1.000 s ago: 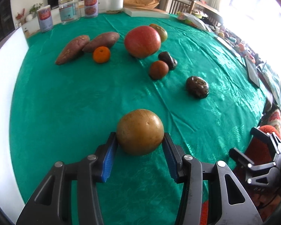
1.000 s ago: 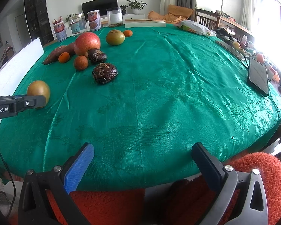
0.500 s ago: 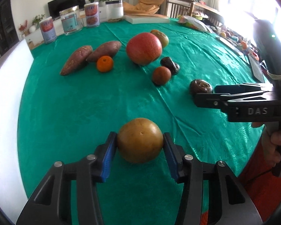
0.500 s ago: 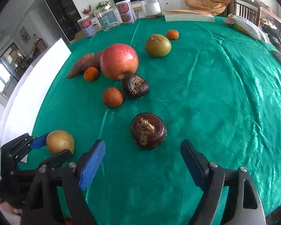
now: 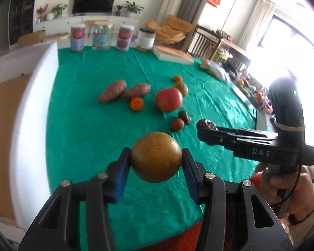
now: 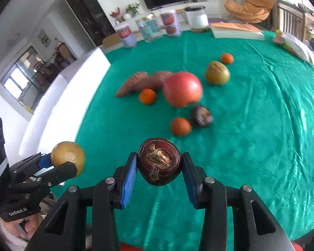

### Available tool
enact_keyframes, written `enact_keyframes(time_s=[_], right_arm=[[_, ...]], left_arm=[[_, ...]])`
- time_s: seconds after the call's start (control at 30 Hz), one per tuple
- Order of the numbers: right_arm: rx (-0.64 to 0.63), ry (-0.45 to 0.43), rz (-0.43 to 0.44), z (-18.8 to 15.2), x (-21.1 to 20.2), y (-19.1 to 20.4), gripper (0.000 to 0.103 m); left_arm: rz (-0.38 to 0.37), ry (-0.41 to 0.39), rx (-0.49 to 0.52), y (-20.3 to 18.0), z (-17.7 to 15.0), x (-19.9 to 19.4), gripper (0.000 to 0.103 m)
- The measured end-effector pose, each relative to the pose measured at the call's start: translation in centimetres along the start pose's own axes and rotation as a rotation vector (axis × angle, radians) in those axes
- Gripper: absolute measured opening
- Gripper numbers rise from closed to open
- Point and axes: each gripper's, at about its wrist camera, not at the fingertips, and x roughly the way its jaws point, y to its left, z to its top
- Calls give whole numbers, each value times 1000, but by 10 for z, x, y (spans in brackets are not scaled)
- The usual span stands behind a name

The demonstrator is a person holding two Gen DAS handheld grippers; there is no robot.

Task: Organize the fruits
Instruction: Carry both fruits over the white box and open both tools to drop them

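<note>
My left tongs (image 5: 156, 163) grip the firm golden fruit (image 5: 156, 156); my right tongs (image 6: 158, 166), jaws just closed, clamp the hard, wrinkled dark fruit (image 6: 158, 160) across its middle, near over the worktop (image 6: 251, 125).

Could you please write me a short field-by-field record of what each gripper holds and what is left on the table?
left gripper: jaws shut on the golden-brown round fruit, held clear of the cloth
right gripper: jaws have just been closing, now shut on the dark brown wrinkled fruit
surface: green tablecloth
still lying there: red apple, two sweet potatoes, green-brown fruit, three small orange fruits, another dark fruit
far edge: tins and jars, book
</note>
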Motion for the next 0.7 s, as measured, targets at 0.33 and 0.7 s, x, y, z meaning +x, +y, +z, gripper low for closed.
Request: enact_keyframes(time_s=[0.33,0.7], right_arm=[[-269,69,312,31,65,225,42],[-507,224,206,-26,174,321,43]], left_arm=[[432,-125,-197,163,1,-108,50],[604,19,-334,258,-48,-93,50]])
